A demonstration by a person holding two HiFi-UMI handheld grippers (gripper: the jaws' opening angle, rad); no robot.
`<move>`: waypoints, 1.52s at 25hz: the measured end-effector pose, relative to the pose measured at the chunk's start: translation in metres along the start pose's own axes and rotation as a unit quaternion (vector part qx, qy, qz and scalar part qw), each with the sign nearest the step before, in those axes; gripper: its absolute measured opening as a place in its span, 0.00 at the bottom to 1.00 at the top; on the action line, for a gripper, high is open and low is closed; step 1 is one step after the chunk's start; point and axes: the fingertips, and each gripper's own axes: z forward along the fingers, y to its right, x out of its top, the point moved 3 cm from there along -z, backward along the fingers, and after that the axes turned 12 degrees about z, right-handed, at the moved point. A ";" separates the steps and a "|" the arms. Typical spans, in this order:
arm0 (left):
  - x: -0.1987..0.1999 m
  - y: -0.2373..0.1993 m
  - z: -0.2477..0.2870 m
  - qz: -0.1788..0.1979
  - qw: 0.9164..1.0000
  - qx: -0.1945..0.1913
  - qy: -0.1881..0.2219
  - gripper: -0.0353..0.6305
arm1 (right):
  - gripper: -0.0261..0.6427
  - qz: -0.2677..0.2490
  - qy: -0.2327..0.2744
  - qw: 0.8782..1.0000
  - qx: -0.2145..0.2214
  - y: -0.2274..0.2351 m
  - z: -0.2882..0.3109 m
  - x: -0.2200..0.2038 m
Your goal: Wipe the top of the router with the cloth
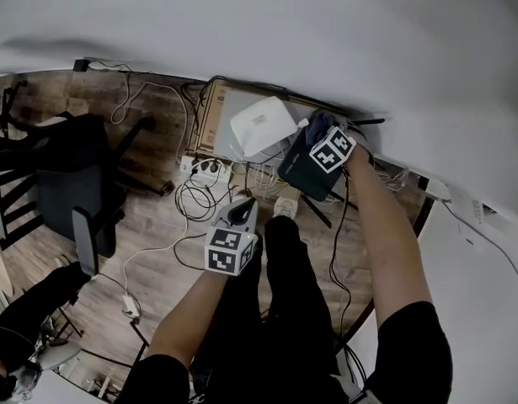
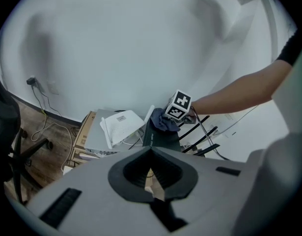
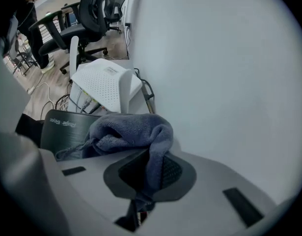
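Note:
A black router (image 1: pixel 296 173) lies flat beside the wall, its antennas pointing right. My right gripper (image 1: pixel 323 133) is over the router's far end, shut on a blue-grey cloth (image 1: pixel 318 123). In the right gripper view the cloth (image 3: pixel 126 132) bunches out of the jaws and rests on the black router (image 3: pixel 62 127). My left gripper (image 1: pixel 242 211) hangs over the floor, nearer to me than the router and apart from it. Its jaws are shut with nothing between them. From the left gripper view I see the black router (image 2: pixel 160 136) with the cloth (image 2: pixel 165 122) on it.
A white router (image 1: pixel 263 124) lies on a flat grey box just left of the black one. Cables and a power strip (image 1: pixel 206 171) are strewn on the wooden floor. An office chair (image 1: pixel 69 175) stands at the left, the white wall behind everything.

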 end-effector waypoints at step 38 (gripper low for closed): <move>-0.020 0.017 0.011 0.039 0.997 -0.062 -0.022 0.04 | 0.06 0.084 -0.333 0.931 0.119 -0.068 -0.028 -0.089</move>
